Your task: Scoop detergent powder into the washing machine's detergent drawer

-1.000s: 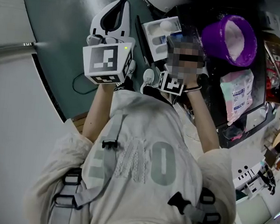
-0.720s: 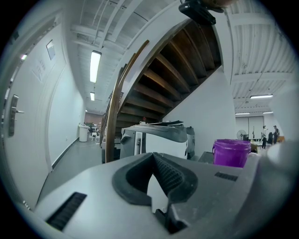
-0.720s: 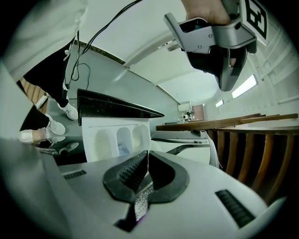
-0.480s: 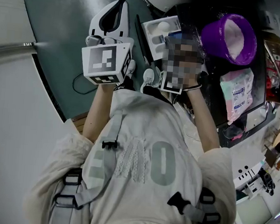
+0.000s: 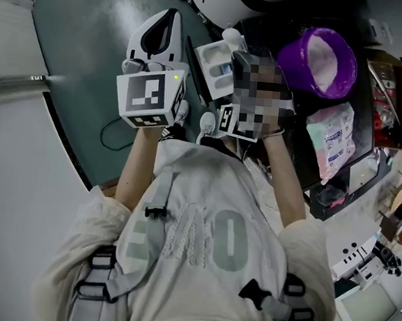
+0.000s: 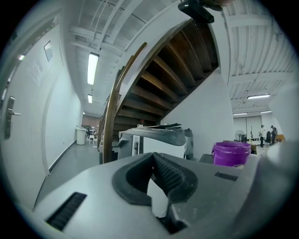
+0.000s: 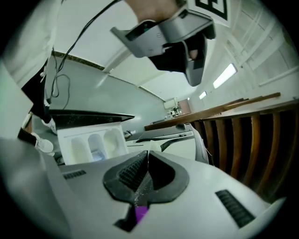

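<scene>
My left gripper (image 6: 153, 158) is closed, pads tip to tip, and holds nothing. My right gripper (image 7: 147, 156) is also pressed shut. Powder grains stick to its pads (image 7: 133, 172), and a small purple bit shows low in the slit, but I cannot tell what it is. The detergent drawer (image 7: 67, 148) is just ahead of the right gripper and shows three compartments. The purple bucket (image 5: 288, 59) with white powder (image 5: 325, 55) is at my right, with a detergent bag (image 5: 328, 143) near it — the bag's print is too small to read. On my shirt (image 5: 203, 212) I read one big "O".
</scene>
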{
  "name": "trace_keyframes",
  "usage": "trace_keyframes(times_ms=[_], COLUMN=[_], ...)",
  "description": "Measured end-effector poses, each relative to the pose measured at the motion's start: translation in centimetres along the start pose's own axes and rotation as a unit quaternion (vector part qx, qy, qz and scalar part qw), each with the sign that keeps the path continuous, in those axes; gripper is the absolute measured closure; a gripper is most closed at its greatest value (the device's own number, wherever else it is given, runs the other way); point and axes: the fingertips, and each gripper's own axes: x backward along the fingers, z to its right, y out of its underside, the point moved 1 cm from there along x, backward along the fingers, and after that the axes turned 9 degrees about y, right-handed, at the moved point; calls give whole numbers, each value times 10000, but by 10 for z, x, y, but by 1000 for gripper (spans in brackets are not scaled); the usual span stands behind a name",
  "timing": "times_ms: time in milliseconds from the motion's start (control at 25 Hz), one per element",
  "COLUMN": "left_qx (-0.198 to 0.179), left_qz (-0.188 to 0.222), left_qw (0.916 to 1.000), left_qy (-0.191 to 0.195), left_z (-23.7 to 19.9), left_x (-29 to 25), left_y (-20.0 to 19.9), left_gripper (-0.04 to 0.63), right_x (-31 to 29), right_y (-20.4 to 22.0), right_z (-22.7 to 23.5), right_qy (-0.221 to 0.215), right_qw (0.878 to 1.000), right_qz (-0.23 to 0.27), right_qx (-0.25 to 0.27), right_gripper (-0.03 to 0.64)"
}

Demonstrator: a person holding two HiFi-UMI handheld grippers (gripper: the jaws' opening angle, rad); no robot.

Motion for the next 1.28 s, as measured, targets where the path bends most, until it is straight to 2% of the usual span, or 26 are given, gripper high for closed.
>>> trace_keyframes(times_ms=[80,160,320,400,560,680,760,840,960,1120,1280], left_qx=[-38,-70,-116,-121,-141,-151,-178,-222,-303,-369,-352], left_qz=[44,93,213,260,298,273,267,274,304,339,320], left_qw=[10000,9999,9995,9994,9992,9992,9992,9991,9988,9985,9985], left_qy=[41,85,178,213,238,231,222,221,229,238,264], left_z=[2,4,10,12,13,13,12,12,12,14,20], left_x=[-3,-6,-8,-8,-5,-2,1,5,10,15,17], left_y=[-5,-12,-25,-29,-33,-34,-36,-38,-42,-45,-45], left_gripper=[575,575,575,575,575,575,575,575,575,575,575], right_x=[0,2,14,20,34,44,51,56,61,64,64], right_y=[-4,-8,-14,-15,-16,-16,-16,-16,-16,-14,-14], right_z=[24,50,101,122,152,165,170,173,174,169,162], right_qy=[206,397,852,1042,1217,1334,1404,1435,1487,1489,1354], right_qw=[9985,9917,9627,9398,8738,8341,8158,8042,7954,7902,7911], right_qz=[-15,26,225,366,649,824,911,947,985,973,925], right_qx=[-510,-1221,-2560,-3233,-4663,-5289,-5536,-5690,-5793,-5864,-5893], right_gripper=[606,606,606,606,606,606,606,606,606,606,607])
